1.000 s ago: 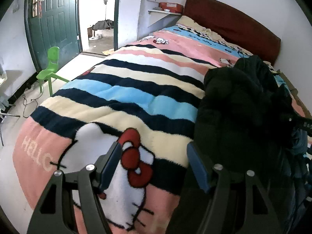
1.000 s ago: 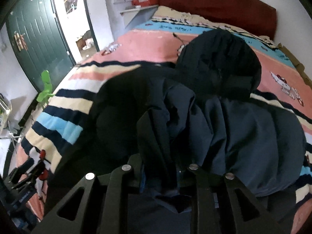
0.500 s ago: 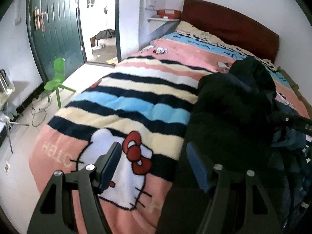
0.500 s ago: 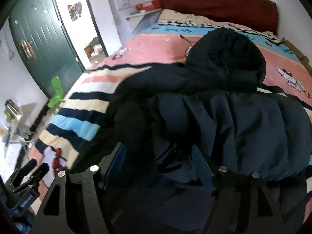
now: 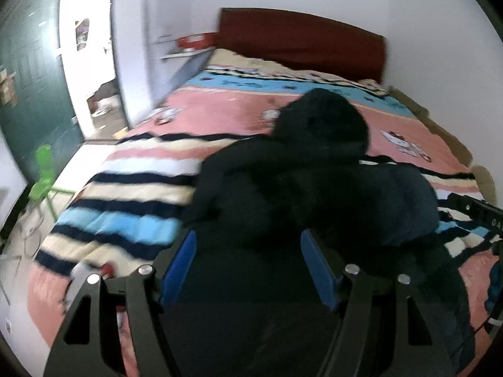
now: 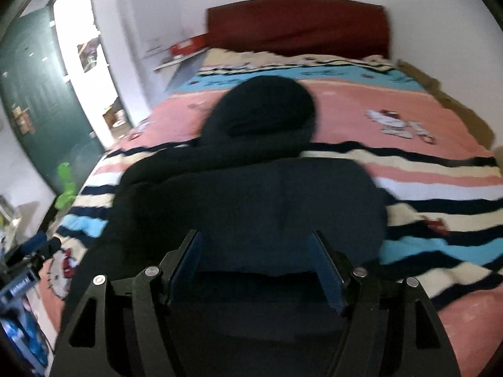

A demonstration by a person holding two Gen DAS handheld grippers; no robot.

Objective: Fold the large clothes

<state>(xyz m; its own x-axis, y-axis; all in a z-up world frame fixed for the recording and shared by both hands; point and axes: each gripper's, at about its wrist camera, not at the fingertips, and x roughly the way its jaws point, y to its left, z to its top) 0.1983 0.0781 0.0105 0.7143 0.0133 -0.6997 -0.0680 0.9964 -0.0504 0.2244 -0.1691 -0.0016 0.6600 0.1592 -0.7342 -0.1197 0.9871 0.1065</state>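
A large dark hooded jacket (image 5: 308, 188) lies on the striped bed blanket (image 5: 125, 207), hood toward the red headboard. It also shows in the right wrist view (image 6: 257, 194). My left gripper (image 5: 248, 257) is open and empty, its jaws wide apart above the jacket's near hem. My right gripper (image 6: 257, 260) is open and empty, its jaws wide apart over the jacket's lower edge. The right gripper shows at the right edge of the left wrist view (image 5: 478, 210). The left gripper shows at the left edge of the right wrist view (image 6: 25, 270).
A red headboard (image 6: 298, 25) stands at the far end against a white wall. A green door (image 6: 37, 106) and a green plastic chair (image 5: 42, 176) are on the left by the floor. A shelf with a red box (image 5: 191, 42) is beside the bed.
The right gripper has opened and let go of the jacket, which now lies flatter on the bed. Both grippers have drawn back toward the foot of the bed, and the left has swung right.
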